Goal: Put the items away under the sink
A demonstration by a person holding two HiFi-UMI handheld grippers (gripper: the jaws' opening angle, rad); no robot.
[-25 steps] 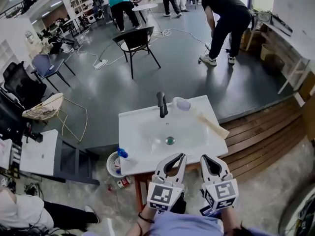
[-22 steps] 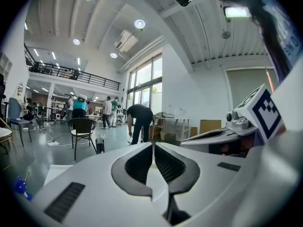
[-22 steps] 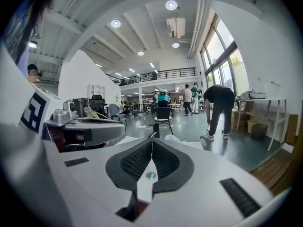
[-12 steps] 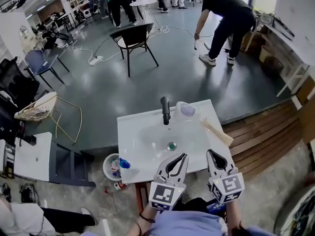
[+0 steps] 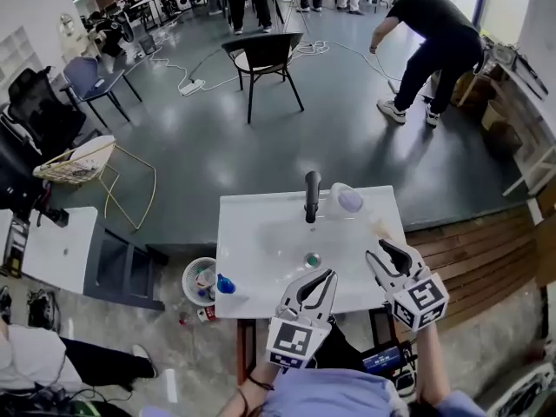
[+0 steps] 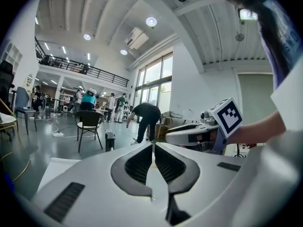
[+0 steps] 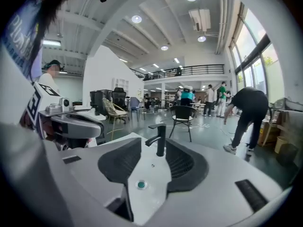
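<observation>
Left tongs (image 5: 325, 276) are being held pressed together, empty, over the sink's (image 5: 261, 233) near edge. Right tongs (image 5: 380, 248), slightly spread with nothing between, have just been opening. A pale bottle (image 5: 346, 201) is being seen on the far rim, right of the faucet (image 5: 312, 196). The under-sink space is being hidden by the basin.

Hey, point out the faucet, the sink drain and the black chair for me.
faucet (image 5: 312, 200): head view, on its upright black column.
sink drain (image 5: 312, 260): head view, on the middle of the green plug.
black chair (image 5: 263, 52): head view, on its backrest.
</observation>
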